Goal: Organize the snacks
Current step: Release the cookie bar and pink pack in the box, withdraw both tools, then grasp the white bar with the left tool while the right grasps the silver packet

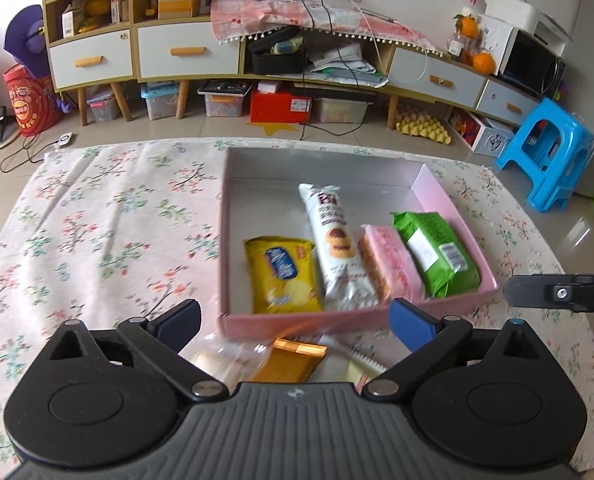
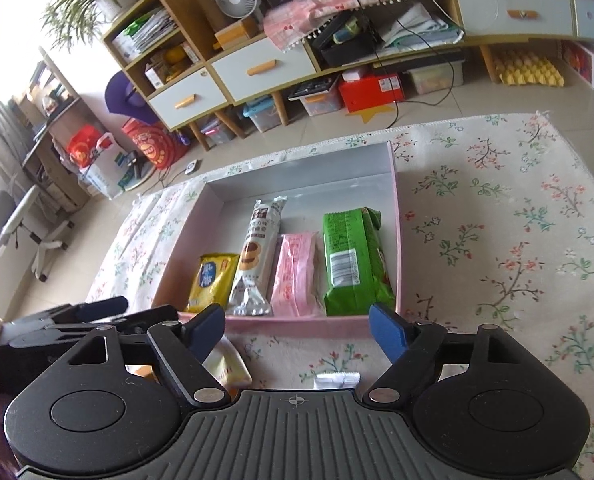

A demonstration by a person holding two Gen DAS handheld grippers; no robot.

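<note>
1. Left wrist view: the left tool (image 1: 293, 322) gapes wide, holding nothing, low in the frame. At centre, the pink box (image 1: 437, 194) on the floral worktop (image 1: 109, 232) already holds four snacks in a row: yellow packet (image 1: 283, 276), white biscuit sleeve (image 1: 337, 246), pink pack (image 1: 391, 266), green pack (image 1: 437, 254). Just below the box's near wall lie loose ones, an orange wrapper (image 1: 293, 360) among them.
2. Right wrist view: the right tool (image 2: 297, 330) is spread wide too, empty. A silver wrapper (image 2: 336, 379) and a pale packet (image 2: 227, 368) wait outside at the bottom; I judge the task over half done. The box wall stands between them and the free space.
</note>
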